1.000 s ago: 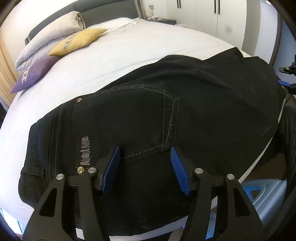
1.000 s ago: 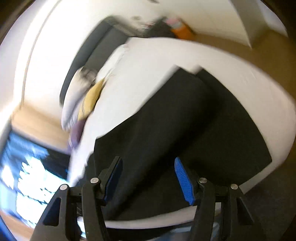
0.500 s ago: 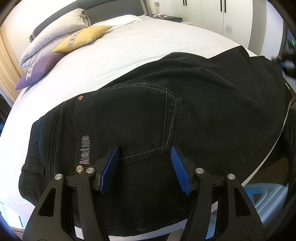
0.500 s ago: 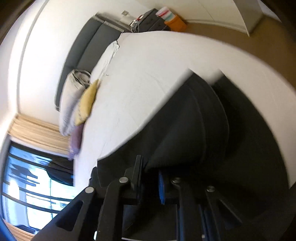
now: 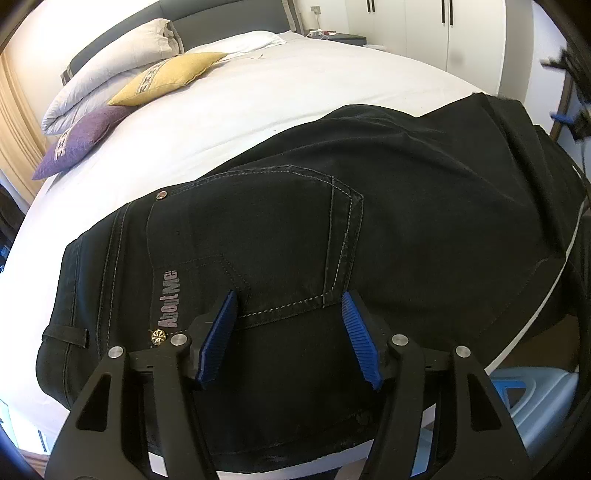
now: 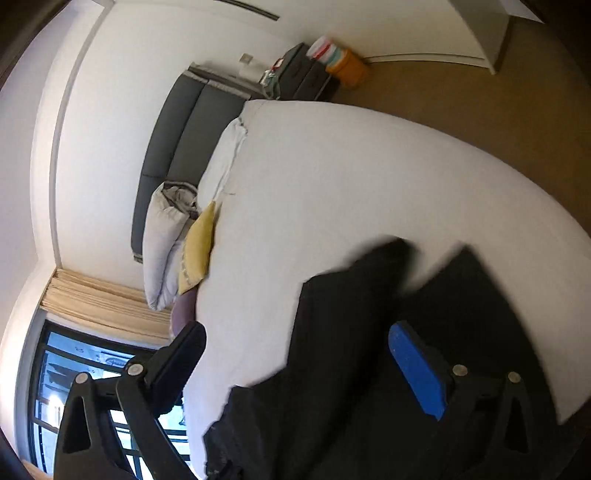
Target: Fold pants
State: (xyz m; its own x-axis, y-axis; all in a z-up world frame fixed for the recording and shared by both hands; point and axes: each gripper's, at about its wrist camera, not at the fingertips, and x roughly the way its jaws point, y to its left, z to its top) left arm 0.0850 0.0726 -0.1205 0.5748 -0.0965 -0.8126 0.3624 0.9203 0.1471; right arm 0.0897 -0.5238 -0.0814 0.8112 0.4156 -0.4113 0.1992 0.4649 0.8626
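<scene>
Black pants lie folded lengthwise on the white bed, waistband to the left, legs running right to the bed's edge. My left gripper is open and empty, just above the seat below the back pocket. In the right wrist view the pants show as a dark, partly blurred mass on the bed. My right gripper is open and empty, held above the leg end, tilted sideways. It also shows blurred at the far right of the left wrist view.
Pillows lie at the headboard: white, yellow and purple. A wardrobe stands behind the bed. A blue-white stool sits by the near bed edge. A nightstand and an orange container stand on the floor.
My right gripper was shut on the pant leg half a second ago; now it is open and lifted off. My left gripper has barely moved and stays open.
</scene>
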